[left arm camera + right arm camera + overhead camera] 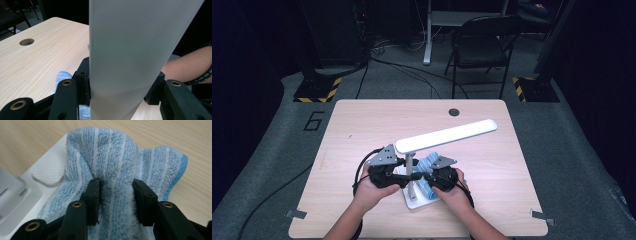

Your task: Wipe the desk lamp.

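The left tool [404,176] is clamped on the smooth white post of the desk lamp [411,172] near the front of the pale wood-grain worktop [492,200], steadying it. The right tool [116,190] pinches a raised fold of the fluffy blue-and-white striped cloth [150,167], which lies half on the lamp's flat base [47,170]. Wiping well probably means holding the post firm and pressing the cloth flat.

Both hands meet low over the table's [362,125] near edge. The left gripper [404,178] is clamped. The right gripper [424,179], just beside it, pinches too.
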{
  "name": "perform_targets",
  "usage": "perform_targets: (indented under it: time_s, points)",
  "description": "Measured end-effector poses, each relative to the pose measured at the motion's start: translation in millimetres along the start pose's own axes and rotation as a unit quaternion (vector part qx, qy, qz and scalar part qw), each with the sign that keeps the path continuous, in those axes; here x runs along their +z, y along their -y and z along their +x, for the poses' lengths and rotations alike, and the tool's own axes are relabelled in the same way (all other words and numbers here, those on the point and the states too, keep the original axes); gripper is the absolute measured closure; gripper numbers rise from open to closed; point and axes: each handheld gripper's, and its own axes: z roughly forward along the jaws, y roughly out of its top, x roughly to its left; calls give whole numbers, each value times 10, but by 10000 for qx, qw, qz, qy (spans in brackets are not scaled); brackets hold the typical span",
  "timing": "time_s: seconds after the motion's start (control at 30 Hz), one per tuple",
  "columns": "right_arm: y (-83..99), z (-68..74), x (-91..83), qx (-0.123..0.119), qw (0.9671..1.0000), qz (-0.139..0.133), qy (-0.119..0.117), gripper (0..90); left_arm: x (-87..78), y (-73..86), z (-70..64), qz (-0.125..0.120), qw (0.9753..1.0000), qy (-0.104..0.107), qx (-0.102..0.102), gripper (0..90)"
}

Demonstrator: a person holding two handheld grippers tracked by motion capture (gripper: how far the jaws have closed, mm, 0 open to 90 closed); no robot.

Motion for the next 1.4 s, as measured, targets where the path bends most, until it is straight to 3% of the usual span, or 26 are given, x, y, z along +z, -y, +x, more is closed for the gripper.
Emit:
perform_targets:
  time_s: [0.1,0.37,0.47,0.7,0.8,0.97,1.13,1.2,1.4]
  points:
    - [-67,-45,71,65,10000,54,-9,603,-9,8,15,-5,10000,81,25,514]
    - [-165,-187,218,230,9997,19,-9,622,-3,17,11,-56,10000,55,7,514]
    - [-232,-244,292,266,9996,58,61,623,12,3,9,-12,10000,51,10,515]
    - [-356,-314,439,591,9979,96,232,631,11,13,12,-51,10000,51,17,515]
    - [-368,-304,442,489,9985,119,235,658,13,10,22,-32,10000,62,25,514]
    - [-314,-299,368,605,9980,182,83,680,11,3,27,14,10000,53,6,514]
    - [-160,-191,183,540,9984,178,-34,680,9,-2,30,62,9999,86,19,515]
    - [-88,-139,89,369,9991,197,-73,681,11,2,27,38,10000,38,7,515]
    - [167,21,-213,174,9994,183,-230,681,7,7,21,23,10000,0,13,515]
